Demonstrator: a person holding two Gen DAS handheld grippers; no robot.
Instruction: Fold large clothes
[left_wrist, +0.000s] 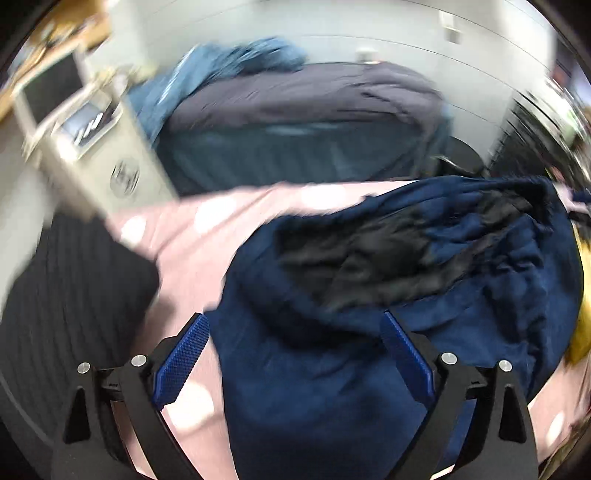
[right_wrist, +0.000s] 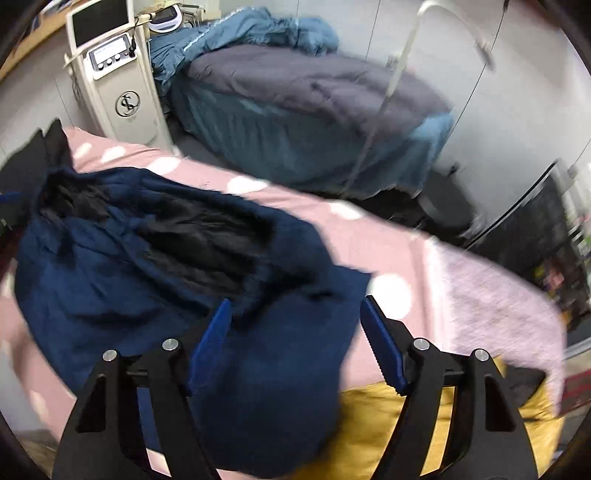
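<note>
Here, nearest the left camera, the left gripper hangs over the near part of a dark blue garment, its jaws spread wide with nothing pressed between the blue pads. In the right wrist view the right gripper also stands with its jaws apart over the same garment, gripping nothing. The garment lies crumpled on a bed covered by a pink sheet with white dots, its black lining turned up and showing across the upper half. Just beside the garment's near right edge lies a yellow cloth, and past it a pale pink fuzzy blanket covers the bed's right end. Beyond the pink bed stands a second bed with a grey cover and a teal skirt, with a rumpled blue quilt piled at its far end. To its left stands a beige machine with a screen against the white wall. Both views are blurred.
</note>
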